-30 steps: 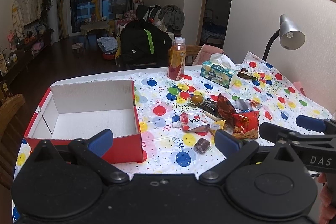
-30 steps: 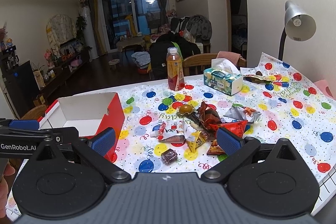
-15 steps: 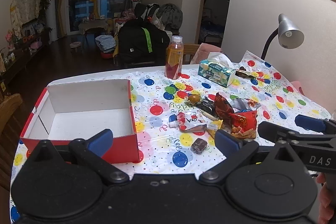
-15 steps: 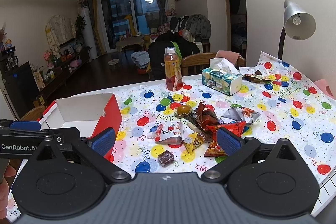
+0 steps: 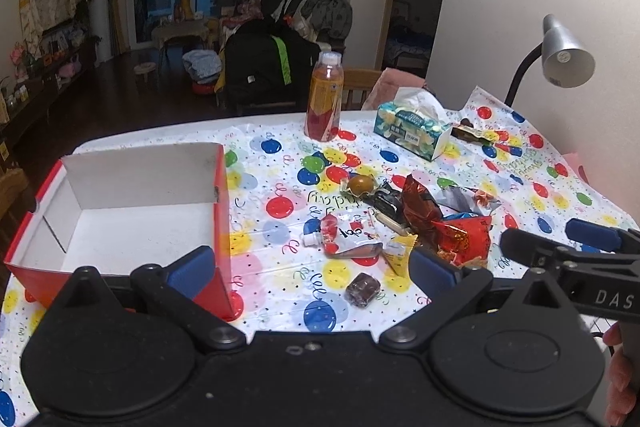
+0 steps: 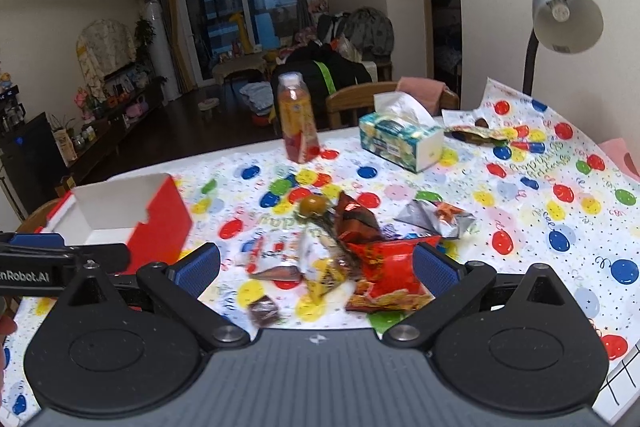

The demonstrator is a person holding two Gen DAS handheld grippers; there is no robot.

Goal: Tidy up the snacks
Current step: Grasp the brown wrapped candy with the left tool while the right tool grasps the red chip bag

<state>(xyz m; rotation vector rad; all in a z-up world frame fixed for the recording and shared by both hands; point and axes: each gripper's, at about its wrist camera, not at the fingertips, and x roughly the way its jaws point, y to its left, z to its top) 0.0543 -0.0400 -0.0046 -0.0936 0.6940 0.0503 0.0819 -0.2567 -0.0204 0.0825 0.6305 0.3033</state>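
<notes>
Two blue-padded fingers of the left tool (image 5: 310, 265) stood wide apart in the left wrist view, with nothing between them. This tool was held low and level over the near edge of the desk (image 5: 280, 135), looking along the top. The left pad lay in front of the red box (image 5: 120, 211), which was open at the top and sat on the left part of the desk, its long side running away from the camera. The snack pile (image 5: 400, 223) lay right of the box, apart from it. A white pouch (image 5: 348, 235) in the pile lay flat, its cap toward the box. A small dark candy (image 5: 362, 289) sat alone, nearer than the pile. The right tool (image 5: 580, 247) reached in from the right edge, above the desk.

In the right wrist view, the right tool (image 6: 316, 267) was also released, its fingers spread and empty, held low over the near edge. The red chips bag (image 6: 386, 273) lay just before its right pad, and the dark candy lay near the middle. The box stood at the left, behind the left tool's black arm.
</notes>
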